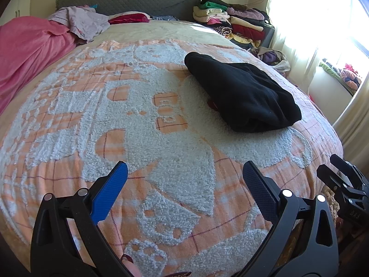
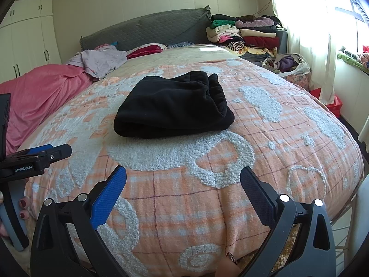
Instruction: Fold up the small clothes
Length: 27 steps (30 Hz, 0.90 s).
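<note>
Hovering low over the near edge of the bed, we hold the left gripper (image 1: pixel 184 173) with its blue-padded fingers spread wide and nothing between them. Our right gripper (image 2: pixel 183 177) is likewise splayed and empty. A black garment (image 2: pixel 173 108), folded into a thick bundle, lies on the orange-and-white bedspread (image 2: pixel 207 207), well ahead of both tools and touched by neither. Pink blanket (image 2: pixel 41 92) bunched at far left; stacked folded clothes (image 2: pixel 244 34) beside the grey headboard (image 2: pixel 147 30).
</note>
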Each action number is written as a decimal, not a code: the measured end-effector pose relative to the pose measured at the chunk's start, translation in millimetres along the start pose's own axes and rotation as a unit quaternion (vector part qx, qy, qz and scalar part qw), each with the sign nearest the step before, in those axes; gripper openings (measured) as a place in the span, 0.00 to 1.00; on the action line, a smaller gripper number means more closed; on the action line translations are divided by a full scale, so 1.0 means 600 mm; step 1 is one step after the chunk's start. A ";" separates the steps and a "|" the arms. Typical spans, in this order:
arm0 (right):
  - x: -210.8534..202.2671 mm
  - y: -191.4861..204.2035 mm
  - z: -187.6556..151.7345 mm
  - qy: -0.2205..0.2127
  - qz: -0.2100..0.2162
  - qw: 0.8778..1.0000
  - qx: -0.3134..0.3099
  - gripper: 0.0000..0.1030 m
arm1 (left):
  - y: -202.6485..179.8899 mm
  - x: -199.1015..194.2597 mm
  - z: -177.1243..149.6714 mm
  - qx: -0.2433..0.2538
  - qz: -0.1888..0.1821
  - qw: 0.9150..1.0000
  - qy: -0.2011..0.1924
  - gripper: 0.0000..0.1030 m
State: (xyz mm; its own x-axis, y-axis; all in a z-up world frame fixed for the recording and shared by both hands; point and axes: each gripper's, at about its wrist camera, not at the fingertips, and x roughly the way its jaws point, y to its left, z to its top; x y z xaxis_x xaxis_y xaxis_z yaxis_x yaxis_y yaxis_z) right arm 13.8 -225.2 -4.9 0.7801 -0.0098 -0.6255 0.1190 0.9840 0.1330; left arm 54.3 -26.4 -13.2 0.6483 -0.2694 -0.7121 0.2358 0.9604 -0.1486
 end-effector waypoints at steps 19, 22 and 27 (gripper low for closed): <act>-0.034 -0.072 0.007 -0.014 -0.048 0.997 0.056 0.95 | 0.034 0.004 0.011 -0.038 -0.009 0.999 0.009 0.91; -0.061 -0.139 0.004 -0.028 -0.077 0.992 0.096 0.95 | 0.079 -0.008 0.027 -0.062 0.009 0.998 0.003 0.91; -0.115 -0.330 -0.029 -0.033 -0.192 0.964 0.183 0.95 | 0.230 -0.047 0.072 -0.121 0.105 0.987 -0.018 0.91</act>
State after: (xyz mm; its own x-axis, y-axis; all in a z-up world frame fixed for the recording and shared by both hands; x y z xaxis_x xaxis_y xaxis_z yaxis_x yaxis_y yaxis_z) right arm -74.5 -416.2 -1.5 0.6717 -0.3837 -0.6337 0.6057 0.7769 0.1717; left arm 100.2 110.6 16.0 0.6913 -0.0616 -0.7200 -0.0831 0.9830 -0.1639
